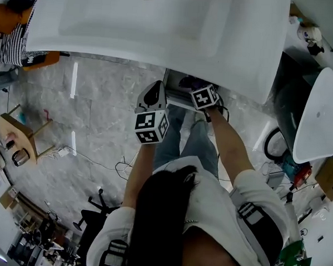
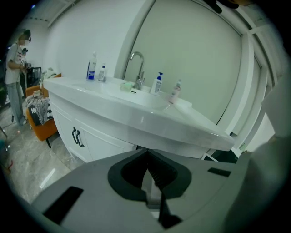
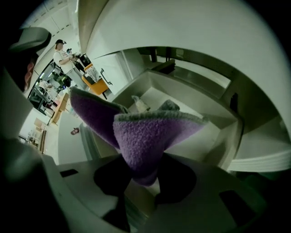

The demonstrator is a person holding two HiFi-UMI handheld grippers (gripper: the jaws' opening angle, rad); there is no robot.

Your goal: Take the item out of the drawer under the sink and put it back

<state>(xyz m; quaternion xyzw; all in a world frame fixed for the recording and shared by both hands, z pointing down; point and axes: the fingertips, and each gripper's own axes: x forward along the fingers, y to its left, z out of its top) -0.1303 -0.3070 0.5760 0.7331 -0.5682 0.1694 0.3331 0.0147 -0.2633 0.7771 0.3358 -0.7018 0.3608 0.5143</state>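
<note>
Sink (image 1: 161,29) white, wide, with open drawer (image 3: 191,113) pulled out beneath its front edge. Purple cloth (image 3: 141,136) clamped in right claw (image 3: 142,179), held over drawer opening, claw pointing steeply down. Left claw (image 2: 148,157) closed on nothing, facing sink front, beside drawer.
</note>
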